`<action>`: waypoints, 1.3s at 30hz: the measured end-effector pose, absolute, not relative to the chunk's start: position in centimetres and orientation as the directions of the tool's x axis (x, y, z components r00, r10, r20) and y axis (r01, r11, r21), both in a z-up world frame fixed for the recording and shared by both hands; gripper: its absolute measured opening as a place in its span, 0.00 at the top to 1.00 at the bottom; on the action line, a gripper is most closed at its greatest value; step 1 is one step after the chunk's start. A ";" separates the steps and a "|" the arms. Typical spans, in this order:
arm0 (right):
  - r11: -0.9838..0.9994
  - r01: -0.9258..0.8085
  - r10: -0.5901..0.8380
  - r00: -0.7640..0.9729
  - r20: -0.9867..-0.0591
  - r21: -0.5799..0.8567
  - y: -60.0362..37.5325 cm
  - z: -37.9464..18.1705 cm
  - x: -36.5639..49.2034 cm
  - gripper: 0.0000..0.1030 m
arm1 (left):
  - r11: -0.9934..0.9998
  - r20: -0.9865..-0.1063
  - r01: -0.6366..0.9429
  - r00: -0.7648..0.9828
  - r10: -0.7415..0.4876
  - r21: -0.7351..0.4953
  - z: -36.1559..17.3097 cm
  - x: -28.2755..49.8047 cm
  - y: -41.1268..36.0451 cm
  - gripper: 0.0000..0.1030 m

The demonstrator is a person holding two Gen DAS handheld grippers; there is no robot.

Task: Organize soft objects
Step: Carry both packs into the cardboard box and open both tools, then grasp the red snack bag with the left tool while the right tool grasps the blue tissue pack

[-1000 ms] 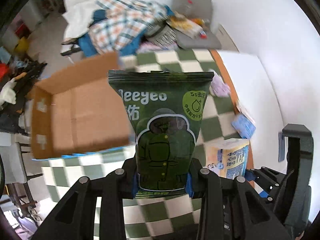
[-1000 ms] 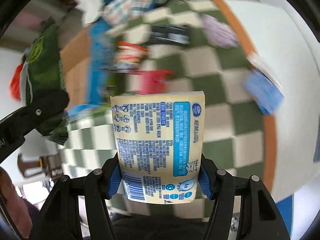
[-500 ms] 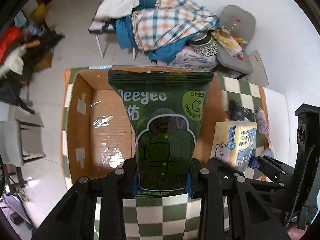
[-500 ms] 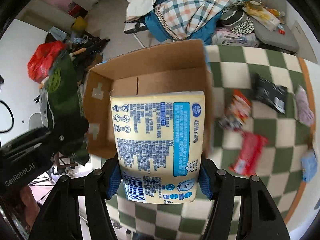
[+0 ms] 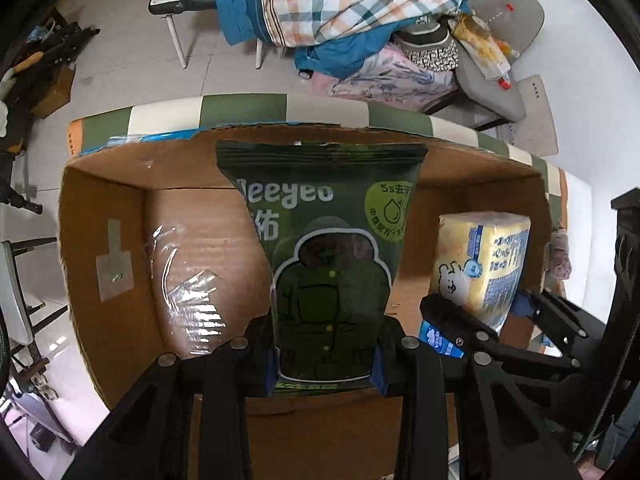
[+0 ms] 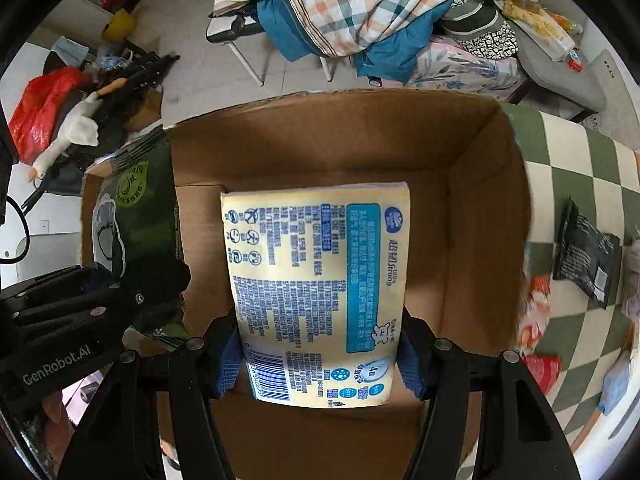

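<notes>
My left gripper (image 5: 325, 364) is shut on a dark green wipes pack (image 5: 328, 256) and holds it upright over the open cardboard box (image 5: 120, 280). My right gripper (image 6: 320, 360) is shut on a yellow tissue pack (image 6: 316, 280) with blue print, held over the same box (image 6: 480, 208). In the left wrist view the tissue pack (image 5: 480, 264) and the right gripper (image 5: 500, 332) show at the right. In the right wrist view the green pack (image 6: 132, 216) and the left gripper (image 6: 80, 320) show at the left. The box floor is bare cardboard.
The box sits on a green and white checked table (image 6: 580, 168). A black pouch (image 6: 584, 256), red snack packs (image 6: 536, 320) and a blue pack (image 6: 616, 384) lie on it to the right. Beyond the table stand a chair with plaid clothes (image 5: 340, 4) and a grey seat (image 5: 500, 52).
Both grippers have moved left from the table onto the cardboard box, each still holding its pack. The box now fills both views and the packs hang lower over its inside.
</notes>
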State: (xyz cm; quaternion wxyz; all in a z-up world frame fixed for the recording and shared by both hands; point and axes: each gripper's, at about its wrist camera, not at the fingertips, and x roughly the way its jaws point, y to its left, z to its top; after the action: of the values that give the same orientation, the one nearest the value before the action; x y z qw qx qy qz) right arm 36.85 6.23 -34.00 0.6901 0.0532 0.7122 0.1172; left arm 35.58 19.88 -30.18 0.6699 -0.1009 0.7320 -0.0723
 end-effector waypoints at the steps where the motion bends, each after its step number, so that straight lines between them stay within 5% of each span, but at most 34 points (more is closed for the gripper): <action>1: 0.966 -0.090 0.240 -0.044 -0.970 0.243 6.3 -34.2 37.1 0.35 | 0.970 -0.966 -0.049 -0.091 -0.240 -0.237 -30.4 35.6 19.9 0.68; 7: 0.968 -0.098 0.230 -0.034 -0.973 0.233 6.4 -34.3 38.0 0.26 | 0.972 -0.970 -0.076 -0.079 -0.228 -0.222 -30.1 35.8 20.5 0.57; 12: 0.970 -0.084 0.228 -0.030 -0.973 0.229 5.6 -33.7 37.9 0.11 | 0.972 -0.978 -0.117 -0.028 -0.208 -0.203 -29.3 35.3 22.3 0.14; 18: 0.977 -0.111 0.183 -0.009 -0.983 0.183 5.3 -32.6 36.1 0.00 | 0.981 -0.990 -0.133 0.050 -0.135 -0.140 -27.2 33.4 23.4 0.06; 39: 0.982 -0.154 0.136 0.193 -0.972 0.107 3.5 -24.0 24.5 0.00 | 0.993 -0.972 -0.092 0.230 -0.053 -0.076 -19.2 22.0 20.4 0.05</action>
State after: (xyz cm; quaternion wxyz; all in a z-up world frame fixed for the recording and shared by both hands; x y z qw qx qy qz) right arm 24.48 3.45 -24.02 0.7722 -0.0073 0.6284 0.0938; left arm 21.95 20.44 -19.19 0.7821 -0.0582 0.6203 0.0125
